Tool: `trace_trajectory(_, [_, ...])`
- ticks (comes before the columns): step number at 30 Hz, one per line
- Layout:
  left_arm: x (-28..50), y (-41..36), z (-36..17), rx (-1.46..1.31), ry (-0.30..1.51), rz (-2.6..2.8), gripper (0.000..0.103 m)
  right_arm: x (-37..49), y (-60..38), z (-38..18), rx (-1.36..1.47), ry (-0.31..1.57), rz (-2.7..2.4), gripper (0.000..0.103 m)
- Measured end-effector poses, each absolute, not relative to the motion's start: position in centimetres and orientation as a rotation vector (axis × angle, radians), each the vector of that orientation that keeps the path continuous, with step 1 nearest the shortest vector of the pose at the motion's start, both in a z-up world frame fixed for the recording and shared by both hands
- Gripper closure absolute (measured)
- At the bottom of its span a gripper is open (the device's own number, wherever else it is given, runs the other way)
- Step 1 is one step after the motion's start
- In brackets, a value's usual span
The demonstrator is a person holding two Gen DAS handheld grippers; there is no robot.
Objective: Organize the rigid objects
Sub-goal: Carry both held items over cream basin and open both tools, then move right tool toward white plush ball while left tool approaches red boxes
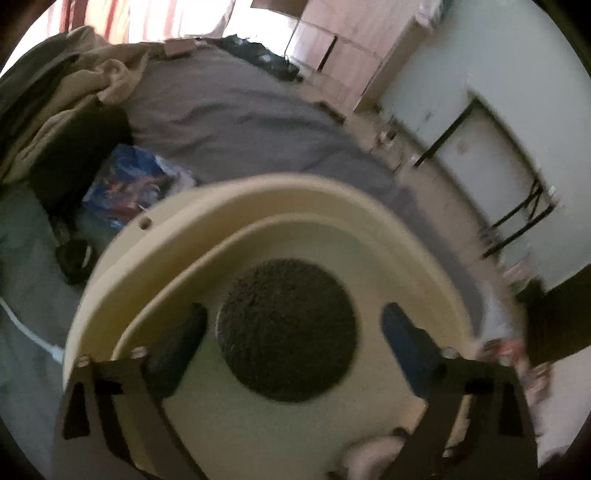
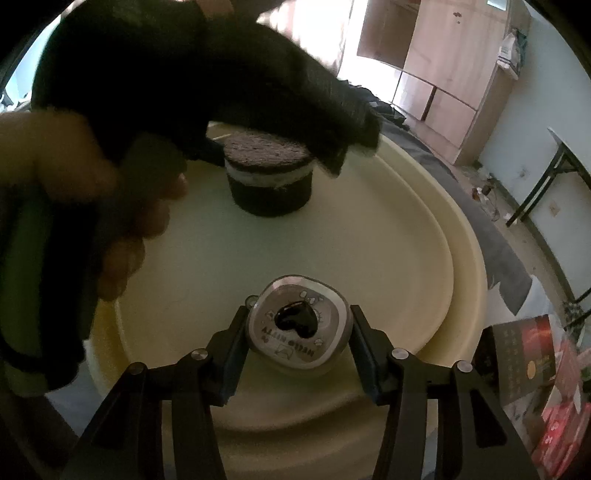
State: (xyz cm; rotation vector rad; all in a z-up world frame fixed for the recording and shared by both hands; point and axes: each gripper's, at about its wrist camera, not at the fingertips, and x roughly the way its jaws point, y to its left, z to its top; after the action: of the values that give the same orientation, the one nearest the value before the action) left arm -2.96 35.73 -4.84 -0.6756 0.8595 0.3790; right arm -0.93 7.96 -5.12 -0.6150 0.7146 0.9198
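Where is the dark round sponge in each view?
Left wrist: the sponge is low centre, between the open left gripper's fingers.
Right wrist: sponge upper centre, under a gloved hand.
Shared landmark: the cream tray it stands in.

Bright daylight pouring through curtained window [image 1: 122,18] at far left. Grey bedspread [image 1: 229,114] lying rumpled, beige blanket [image 1: 74,96] heaping at its left. Wooden wardrobe [image 2: 439,74] standing far right against pale wall [image 1: 480,55]; black-legged folding table [image 2: 557,173] standing right.
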Motion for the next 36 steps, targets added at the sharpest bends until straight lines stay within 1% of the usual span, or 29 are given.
trace_trajectory(1, [-3.7, 35.7, -3.8, -0.679, 0.824, 0.370, 0.000, -1.1, 7.8, -4.7, -0.611, 0.707, 0.924, 0.041])
trace_trajectory(3, [-5.0, 35.4, -1.7, -0.649, 0.774, 0.357, 0.000, -2.0, 6.8, -2.9, -0.588, 0.645, 0.916, 0.010])
trace_trajectory(5, [-6.0, 34.7, 0.2, -0.617, 0.741, 0.343, 0.000, -2.6, 5.3, -1.0, -0.546, 0.576, 0.889, 0.004])
trace_trajectory(7, [-6.3, 33.7, 1.5, -0.589, 0.724, 0.313, 0.000, -2.8, 3.7, 0.9, -0.489, 0.551, 0.869, 0.003])
trace_trajectory(9, [-6.0, 32.2, 2.5, -0.545, 0.716, 0.281, 0.000, -2.6, 0.7, 3.4, -0.416, 0.542, 0.819, 0.000])
trace_trajectory(13, [-3.6, 27.1, 3.8, -0.451, 0.726, 0.167, 0.000, -2.7, -8.0, 6.8, -0.286, 0.524, 0.609, 0.000])
trace_trajectory(16, [-1.5, 22.4, 4.4, -0.374, 0.744, 0.082, 0.000, -3.3, -15.2, 7.7, -0.201, 0.533, 0.440, 0.000])
trace_trajectory(19, [0.0, 17.5, 5.1, -0.290, 0.740, 0.009, 0.000, -3.0, -24.1, 7.5, -0.011, 0.549, 0.275, 0.000])
trace_trajectory(22, [0.7, 13.1, 5.3, -0.218, 0.743, -0.065, 0.000, -2.7, -29.2, 6.8, 0.074, 0.611, 0.154, 0.000])
trace_trajectory(28, [1.5, 9.4, 4.4, -0.108, 0.789, -0.109, 0.000, -2.3, -32.6, 6.3, 0.184, 0.679, 0.074, 0.000])
trace_trajectory(35, [2.5, 7.6, 2.7, -0.097, 0.857, -0.129, 0.000, -1.3, -35.4, 7.6, 0.185, 0.703, 0.080, 0.000])
trace_trajectory(36, [2.7, 7.5, 2.3, -0.111, 0.866, -0.140, 0.000, -0.5, -36.1, 7.0, 0.186, 0.706, 0.081, 0.000])
